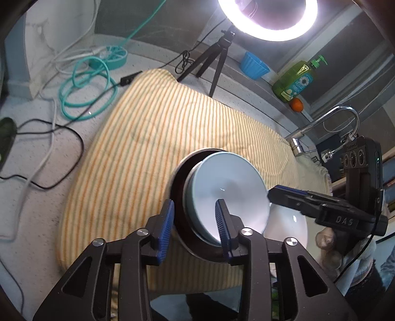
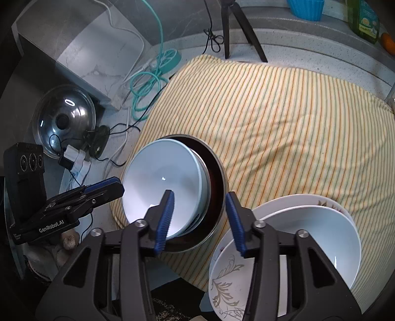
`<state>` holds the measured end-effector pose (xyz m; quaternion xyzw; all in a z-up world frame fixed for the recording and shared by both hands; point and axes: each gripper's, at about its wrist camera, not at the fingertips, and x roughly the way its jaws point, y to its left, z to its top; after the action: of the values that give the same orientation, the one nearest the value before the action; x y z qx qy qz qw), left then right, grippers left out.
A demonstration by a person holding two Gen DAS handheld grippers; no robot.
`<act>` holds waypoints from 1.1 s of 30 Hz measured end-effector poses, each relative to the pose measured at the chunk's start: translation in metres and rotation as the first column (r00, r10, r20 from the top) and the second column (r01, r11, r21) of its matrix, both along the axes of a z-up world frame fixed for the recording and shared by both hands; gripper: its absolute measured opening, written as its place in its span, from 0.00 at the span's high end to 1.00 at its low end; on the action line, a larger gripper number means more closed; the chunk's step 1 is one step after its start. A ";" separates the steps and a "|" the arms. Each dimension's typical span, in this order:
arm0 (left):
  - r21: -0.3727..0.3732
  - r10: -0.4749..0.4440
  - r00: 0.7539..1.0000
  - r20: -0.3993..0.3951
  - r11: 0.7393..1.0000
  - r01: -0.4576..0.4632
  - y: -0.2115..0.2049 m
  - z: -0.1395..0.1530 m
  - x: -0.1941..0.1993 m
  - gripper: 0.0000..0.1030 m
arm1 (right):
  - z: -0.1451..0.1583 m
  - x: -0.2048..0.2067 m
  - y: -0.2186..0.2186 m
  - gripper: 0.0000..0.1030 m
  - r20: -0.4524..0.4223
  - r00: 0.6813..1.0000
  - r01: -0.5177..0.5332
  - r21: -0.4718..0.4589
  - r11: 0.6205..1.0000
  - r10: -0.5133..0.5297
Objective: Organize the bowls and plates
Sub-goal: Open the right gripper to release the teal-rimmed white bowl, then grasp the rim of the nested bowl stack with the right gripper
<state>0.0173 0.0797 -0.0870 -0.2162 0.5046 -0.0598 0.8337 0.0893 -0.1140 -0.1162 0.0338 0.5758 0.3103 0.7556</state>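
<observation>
A pale blue bowl (image 1: 229,195) (image 2: 160,182) sits tilted inside a dark metal bowl (image 1: 180,195) (image 2: 214,187) on the striped towel. My left gripper (image 1: 195,217) is open, its jaws straddling the near rims of both bowls; it shows from the side in the right wrist view (image 2: 116,186). My right gripper (image 2: 200,217) is open, its jaws straddling the bowls' rims from the opposite side; it shows in the left wrist view (image 1: 271,193). A white bowl (image 2: 308,237) (image 1: 288,227) lies on patterned white plates (image 2: 229,284) at the right.
The yellow striped towel (image 1: 153,133) (image 2: 284,118) covers the counter. Teal and black cables (image 1: 84,84), a tripod (image 1: 212,59), a ring light (image 1: 266,19), a blue cup (image 1: 254,65), a green soap bottle (image 1: 296,79), an orange (image 1: 296,104) and a tap (image 1: 328,123) ring it. A glass lid (image 2: 64,118) lies left.
</observation>
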 end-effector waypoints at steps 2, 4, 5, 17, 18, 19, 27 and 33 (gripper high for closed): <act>0.067 0.000 1.000 0.022 0.998 -0.002 0.001 0.004 -0.004 0.48 | 0.003 0.000 -0.003 0.50 0.014 1.000 0.005 0.004 1.000 -0.005; 0.126 0.003 0.999 0.039 0.992 -0.008 0.001 0.007 -0.008 0.48 | 0.004 0.000 -0.007 0.47 0.032 0.999 0.014 -0.002 1.000 -0.014; 0.152 0.007 0.999 0.044 0.988 -0.014 0.003 0.007 -0.010 0.48 | 0.005 0.000 -0.010 0.46 0.040 0.999 0.023 -0.007 1.000 -0.022; 0.146 0.121 0.990 0.071 0.981 -0.131 0.019 0.000 -0.037 0.49 | 0.007 -0.008 -0.038 0.46 0.137 0.985 0.103 -0.017 0.994 -0.100; 0.137 0.127 0.990 0.069 0.981 -0.135 0.019 -0.002 -0.038 0.49 | 0.006 -0.010 -0.040 0.46 0.146 0.983 0.111 -0.019 0.994 -0.107; 0.130 0.131 0.989 0.067 0.982 -0.139 0.019 -0.004 -0.039 0.50 | 0.004 -0.012 -0.042 0.46 0.145 0.983 0.115 -0.019 0.993 -0.111; 0.069 0.139 0.989 0.041 0.988 -0.142 0.017 -0.014 -0.034 0.62 | -0.016 -0.014 -0.043 0.67 0.064 0.991 0.119 0.009 0.993 -0.119; 0.027 0.128 0.992 0.019 0.991 -0.129 0.014 -0.021 -0.027 0.72 | -0.018 -0.012 -0.036 0.72 0.039 0.994 0.102 0.026 0.994 -0.102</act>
<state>-0.0096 0.0941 -0.1085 -0.2358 0.4831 -0.0007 0.8432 0.0774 -0.1503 -0.1345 0.0661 0.5541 0.2789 0.7815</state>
